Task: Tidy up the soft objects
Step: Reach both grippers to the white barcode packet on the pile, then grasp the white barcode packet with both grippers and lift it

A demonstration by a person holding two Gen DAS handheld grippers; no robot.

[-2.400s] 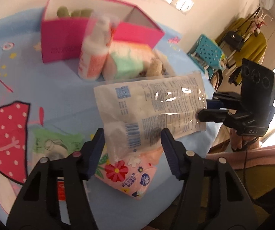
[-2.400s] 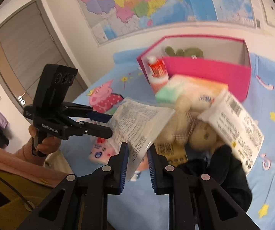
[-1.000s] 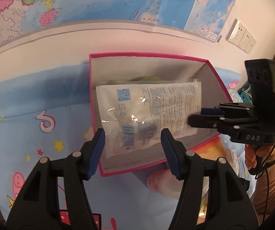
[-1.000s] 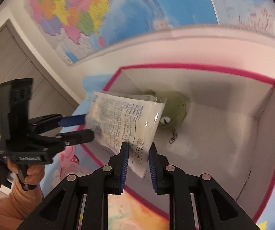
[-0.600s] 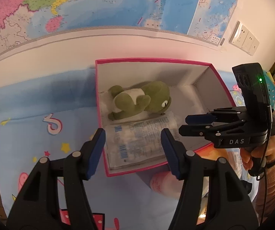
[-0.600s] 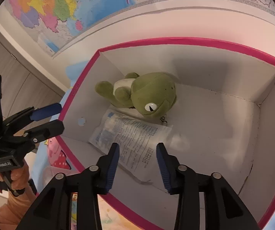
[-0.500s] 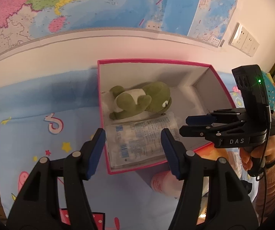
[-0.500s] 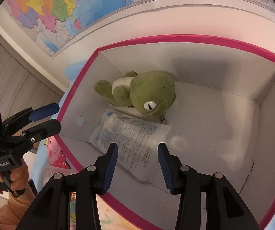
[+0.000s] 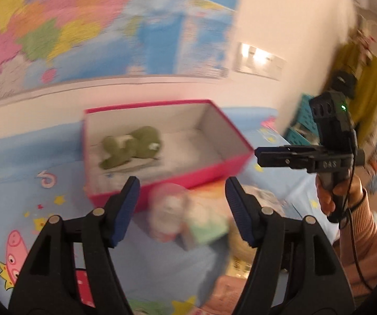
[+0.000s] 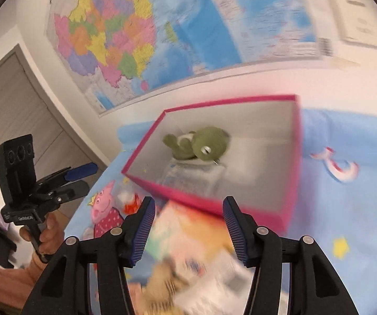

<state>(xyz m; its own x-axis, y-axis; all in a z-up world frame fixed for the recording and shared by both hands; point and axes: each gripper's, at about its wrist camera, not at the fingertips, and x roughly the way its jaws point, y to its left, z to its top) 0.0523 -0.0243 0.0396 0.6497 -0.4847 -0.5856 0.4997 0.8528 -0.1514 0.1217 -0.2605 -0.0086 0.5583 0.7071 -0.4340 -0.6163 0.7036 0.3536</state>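
A pink box (image 9: 167,181) (image 10: 209,202) stands on the blue cartoon sheet against the wall. Inside it lie a green plush frog (image 9: 133,149) (image 10: 201,145) and a clear printed packet (image 10: 191,177) in front of the frog. My left gripper (image 9: 181,207) hangs in front of the box with its jaws opening and nothing between them. My right gripper (image 10: 185,221) is also back from the box, jaws opening and empty. Each gripper shows in the other's view: the right gripper (image 9: 259,155) at the right, the left gripper (image 10: 82,177) at the left. Both views are blurred.
In front of the box lie a pale bottle (image 9: 167,210), a rainbow-coloured soft pack (image 9: 206,223) (image 10: 185,233), a tan plush bear (image 10: 162,283) and a white printed packet (image 10: 214,275). A map hangs on the wall (image 10: 162,26). A door (image 10: 12,99) is at left.
Both grippers let go of the clear packet, which now lies in the box by the frog. Both have pulled back from the box and stand wider open.
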